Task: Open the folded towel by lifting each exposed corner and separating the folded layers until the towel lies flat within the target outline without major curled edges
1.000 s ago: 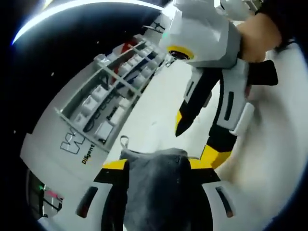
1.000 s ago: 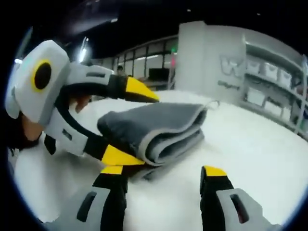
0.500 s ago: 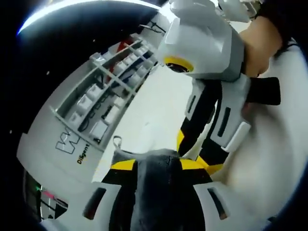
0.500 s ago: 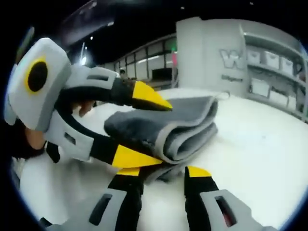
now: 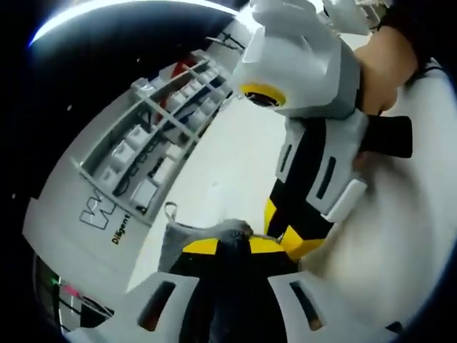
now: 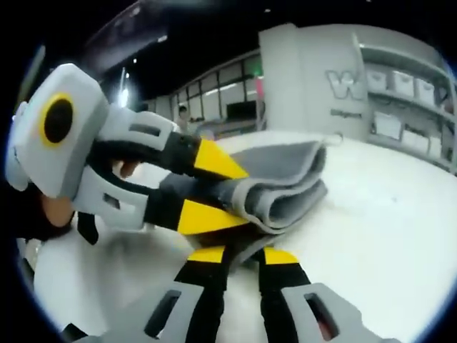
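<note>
Ahead of both grippers, a white table is being used as the work surface, and a grey shelving unit stocked with small boxes is being seen well beyond it. On that table, just in front of the right gripper, the folded grey towel is being held up at one side; its layers are being shown as a thick, rounded stack with a paler hem and a small hanging loop at the far corner. In the right gripper view the upper layers are being pinched near their left edge by the left gripper, whose yellow-tipped jaws are closed onto the cloth, while the right gripper's own jaws are being brought nearly together on a lower layer at the near edge; whether that layer is truly being clamped cannot be told. In the left gripper view, dark cloth is being gripped between the left gripper's jaws, with the right gripper just beyond. The towel is judged soft, light and limp, so sagging and bunching are to be expected; hold is best taken at a hemmed corner, one layer at a time.
</note>
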A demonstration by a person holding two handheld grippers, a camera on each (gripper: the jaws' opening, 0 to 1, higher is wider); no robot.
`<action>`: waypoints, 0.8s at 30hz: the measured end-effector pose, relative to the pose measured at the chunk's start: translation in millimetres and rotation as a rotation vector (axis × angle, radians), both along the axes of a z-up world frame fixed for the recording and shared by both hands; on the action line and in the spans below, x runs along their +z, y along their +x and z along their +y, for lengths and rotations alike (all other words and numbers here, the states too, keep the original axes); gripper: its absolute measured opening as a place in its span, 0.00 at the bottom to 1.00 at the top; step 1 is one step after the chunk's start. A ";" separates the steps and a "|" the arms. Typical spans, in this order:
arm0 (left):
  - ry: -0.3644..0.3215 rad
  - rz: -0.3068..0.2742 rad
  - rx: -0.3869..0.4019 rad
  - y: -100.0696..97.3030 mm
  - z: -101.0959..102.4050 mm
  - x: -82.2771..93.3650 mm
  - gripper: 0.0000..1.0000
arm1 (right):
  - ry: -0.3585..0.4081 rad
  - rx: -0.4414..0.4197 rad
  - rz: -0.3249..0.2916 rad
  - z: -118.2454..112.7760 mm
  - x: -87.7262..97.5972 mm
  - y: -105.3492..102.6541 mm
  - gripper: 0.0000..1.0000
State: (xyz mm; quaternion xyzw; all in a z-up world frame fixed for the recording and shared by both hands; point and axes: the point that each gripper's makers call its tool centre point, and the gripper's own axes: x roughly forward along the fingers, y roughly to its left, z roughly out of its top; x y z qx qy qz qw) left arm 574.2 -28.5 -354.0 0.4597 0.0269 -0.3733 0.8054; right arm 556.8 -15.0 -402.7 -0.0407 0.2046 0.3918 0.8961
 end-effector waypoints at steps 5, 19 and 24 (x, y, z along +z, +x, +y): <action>-0.009 0.007 -0.005 0.0 0.0 1.1 0.07 | 0.000 0.006 0.004 -0.5 -1.0 -2.4 0.07; -0.117 0.069 -0.006 0.9 1.8 12.2 0.06 | -0.013 0.032 -0.011 0.7 -1.8 -1.7 0.02; -0.167 0.071 -0.003 3.2 5.6 22.4 0.06 | -0.018 0.036 -0.013 1.3 -2.2 -2.3 0.02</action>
